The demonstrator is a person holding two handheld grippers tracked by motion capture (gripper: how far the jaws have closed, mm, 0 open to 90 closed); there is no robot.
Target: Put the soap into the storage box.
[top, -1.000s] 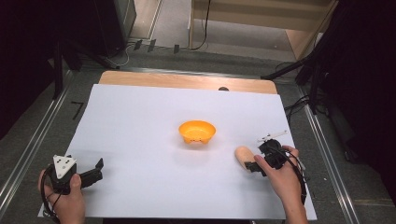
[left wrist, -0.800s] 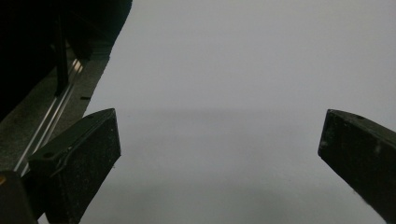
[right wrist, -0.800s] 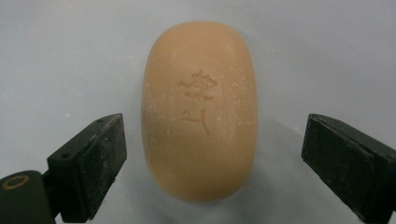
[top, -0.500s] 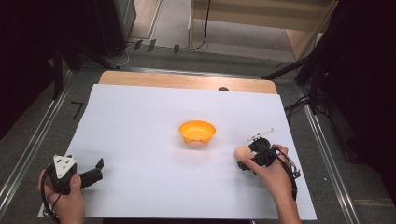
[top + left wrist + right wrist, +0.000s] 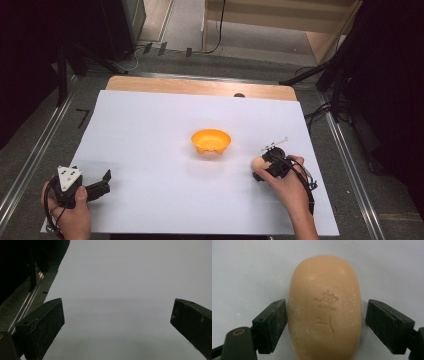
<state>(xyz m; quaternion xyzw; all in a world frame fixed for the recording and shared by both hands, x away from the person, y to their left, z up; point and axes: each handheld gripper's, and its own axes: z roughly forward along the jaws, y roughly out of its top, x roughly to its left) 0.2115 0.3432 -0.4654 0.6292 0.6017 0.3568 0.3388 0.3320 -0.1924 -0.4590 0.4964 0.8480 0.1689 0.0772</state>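
A peach-coloured bar of soap (image 5: pixel 325 307) with a stamped mark lies flat on the white sheet (image 5: pixel 150 145). My right gripper (image 5: pixel 325 325) is open, with one jaw on each long side of the bar; the left jaw is almost touching and a thin gap shows at the right jaw. In the high view the soap (image 5: pixel 257 161) peeks out just left of the right gripper (image 5: pixel 260 166), to the lower right of an orange bowl (image 5: pixel 211 140). My left gripper (image 5: pixel 104 183) rests at the sheet's front left, open, with nothing between its jaws (image 5: pixel 117 322).
The bowl sits near the middle of the sheet. A strip of wooden tabletop (image 5: pixel 200 86) shows beyond the sheet's far edge. Metal rails (image 5: pixel 30 165) and dark floor with cables flank the table.
The right gripper has moved left onto the soap, so its jaws now straddle the bar. The left gripper has stayed where it was.
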